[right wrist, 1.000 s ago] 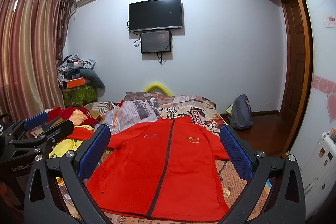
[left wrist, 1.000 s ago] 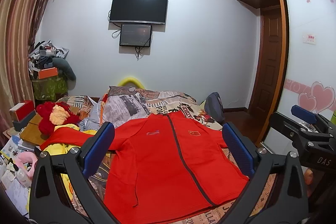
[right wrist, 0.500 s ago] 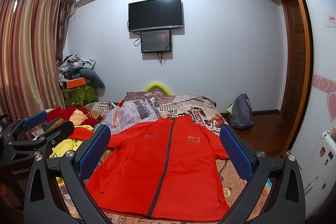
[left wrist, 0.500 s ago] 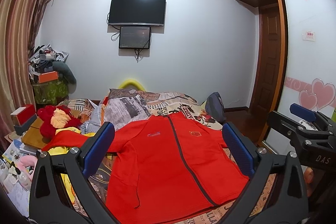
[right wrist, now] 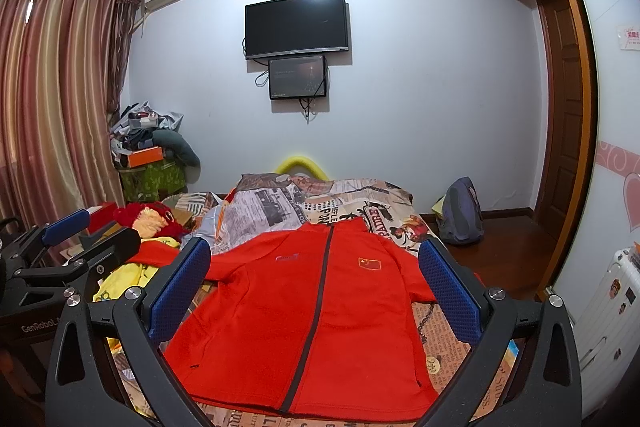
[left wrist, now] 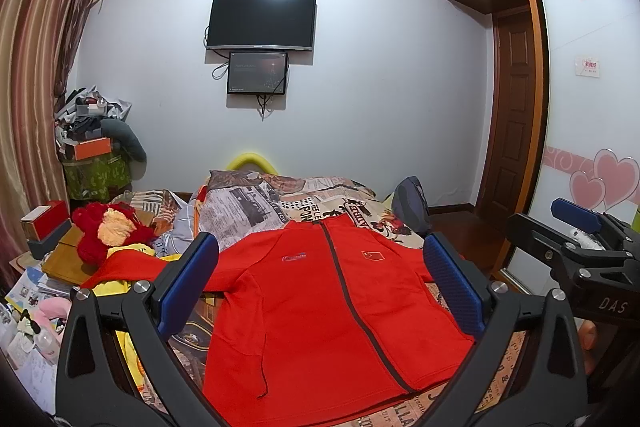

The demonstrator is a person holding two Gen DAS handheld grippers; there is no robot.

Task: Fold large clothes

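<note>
Left wrist view shows the left tool (left wrist: 320, 291) and right tool (right wrist: 316, 291) both wide and empty above the red jacket (left wrist: 320, 315), spread flat on the bed (left wrist: 320, 199); it looks soft, light and floppy, best pinched at a sleeve cuff or hem corner.

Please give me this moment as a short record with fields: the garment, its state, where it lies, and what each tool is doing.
garment: red zip jacket
state: spread flat, front up, zipped closed, not folded yet
surface: bed with newspaper-print cover
left sleeve side: reaches toward the yellow cloth
left tool: open, above the jacket, holding nothing
right tool: open, above the jacket, holding nothing
beside bed: red plush toy
</note>
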